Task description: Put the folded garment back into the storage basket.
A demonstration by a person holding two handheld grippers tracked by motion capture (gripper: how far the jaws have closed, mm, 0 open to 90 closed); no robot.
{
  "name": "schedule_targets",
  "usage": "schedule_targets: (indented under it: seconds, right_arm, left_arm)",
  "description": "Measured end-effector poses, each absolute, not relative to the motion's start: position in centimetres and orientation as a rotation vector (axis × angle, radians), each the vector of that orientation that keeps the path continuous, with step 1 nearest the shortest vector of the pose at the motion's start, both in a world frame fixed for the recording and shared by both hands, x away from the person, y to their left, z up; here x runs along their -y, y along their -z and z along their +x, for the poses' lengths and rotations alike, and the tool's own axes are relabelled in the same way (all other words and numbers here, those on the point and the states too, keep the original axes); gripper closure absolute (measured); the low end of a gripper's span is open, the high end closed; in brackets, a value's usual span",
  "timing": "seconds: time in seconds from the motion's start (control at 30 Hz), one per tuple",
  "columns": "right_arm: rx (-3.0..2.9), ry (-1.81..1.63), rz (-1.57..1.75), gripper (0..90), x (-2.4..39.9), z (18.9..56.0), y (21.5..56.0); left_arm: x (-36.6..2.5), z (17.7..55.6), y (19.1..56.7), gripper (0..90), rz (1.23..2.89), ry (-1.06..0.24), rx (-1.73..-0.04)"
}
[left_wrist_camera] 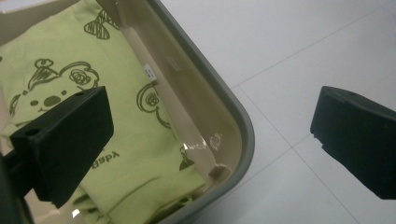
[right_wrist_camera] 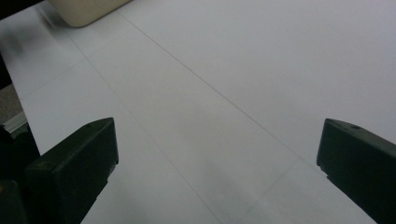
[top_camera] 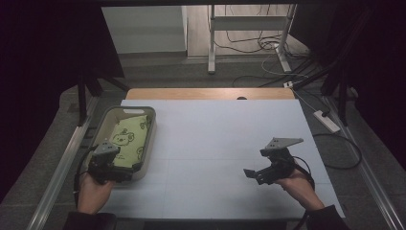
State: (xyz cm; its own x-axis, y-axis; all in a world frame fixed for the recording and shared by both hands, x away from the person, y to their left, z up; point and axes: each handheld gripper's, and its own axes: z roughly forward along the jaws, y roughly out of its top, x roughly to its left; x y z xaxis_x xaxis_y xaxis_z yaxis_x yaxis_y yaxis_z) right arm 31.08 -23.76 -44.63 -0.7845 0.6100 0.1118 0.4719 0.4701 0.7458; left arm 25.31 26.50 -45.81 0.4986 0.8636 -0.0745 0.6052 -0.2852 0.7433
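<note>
One green cloth (left_wrist_camera: 140, 135), printed with bear drawings, lies folded inside the beige bin (left_wrist_camera: 243, 135). It sits below and beside the left gripper (left_wrist_camera: 210, 140), whose jaws stand wide apart with nothing between them: one black finger (left_wrist_camera: 70, 140) hangs over the cloth itself, the other finger (left_wrist_camera: 359, 140) hangs outside the bin over the white table cover (left_wrist_camera: 303, 56), so the bin's near rim runs between the two. In the high view the left gripper (top_camera: 111, 165) hovers at the near end of the bin (top_camera: 149, 139), with the cloth (top_camera: 128, 141) just ahead of its fingertips.

As far as I can judge, the cloth is already placed in the bin and released, since neither finger touches it; what may be left is only to draw the hand clear, or, if the cloth is to come out, the whole grasp is yet to be made. I cannot tell which from this moment alone.

The right gripper (top_camera: 258, 173) is well apart from the bin, over bare table cover (top_camera: 215, 143). Its jaws are also spread wide and hold nothing; ahead of its fingers (right_wrist_camera: 74, 163) lies plain white surface, with a corner of the bin (right_wrist_camera: 84, 11) far beyond them.
</note>
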Motion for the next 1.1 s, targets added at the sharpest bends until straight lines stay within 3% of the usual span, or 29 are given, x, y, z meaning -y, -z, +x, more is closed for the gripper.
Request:
schedule_targets:
  seconds: [1.1]
  right_arm:
    - [-2.403, -1.105, 1.119, 0.0, 30.4, 26.6, 44.9]
  left_arm:
    - [-27.5, 21.7, 46.5, 0.0, 1.993, -0.436, -1.266]
